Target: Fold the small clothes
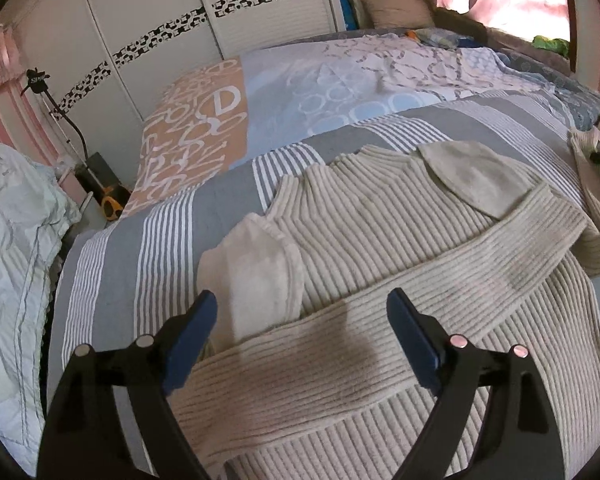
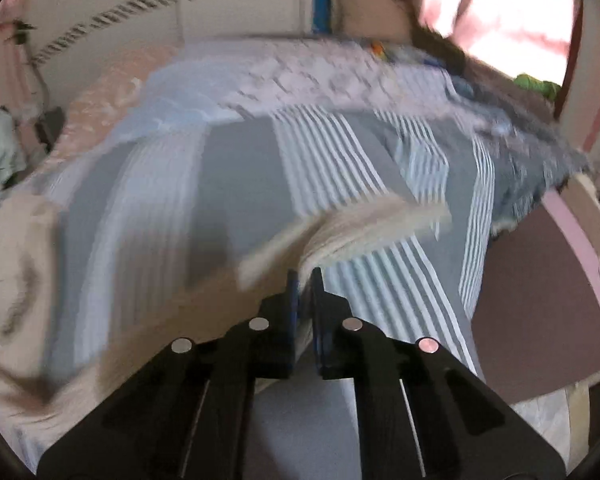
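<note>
A beige ribbed sweater (image 1: 380,248) lies on the striped bedspread (image 1: 112,264), one sleeve folded across its body toward the right. A pale lining or cuff (image 1: 256,268) shows at its left edge. My left gripper (image 1: 302,316) hovers open just above the folded sleeve, nothing between its blue pads. In the right wrist view, which is blurred by motion, my right gripper (image 2: 306,276) is shut on the cuff end of a ribbed sleeve (image 2: 360,224) and holds it lifted over the bedspread (image 2: 172,200). The sweater's body (image 2: 16,280) lies to the left there.
A patterned duvet (image 1: 300,84) covers the far half of the bed. A white wardrobe (image 1: 160,12) stands behind it. Rumpled pale bedding (image 1: 12,248) lies at the left. The bed's right edge and a pink-brown floor (image 2: 540,300) are at the right.
</note>
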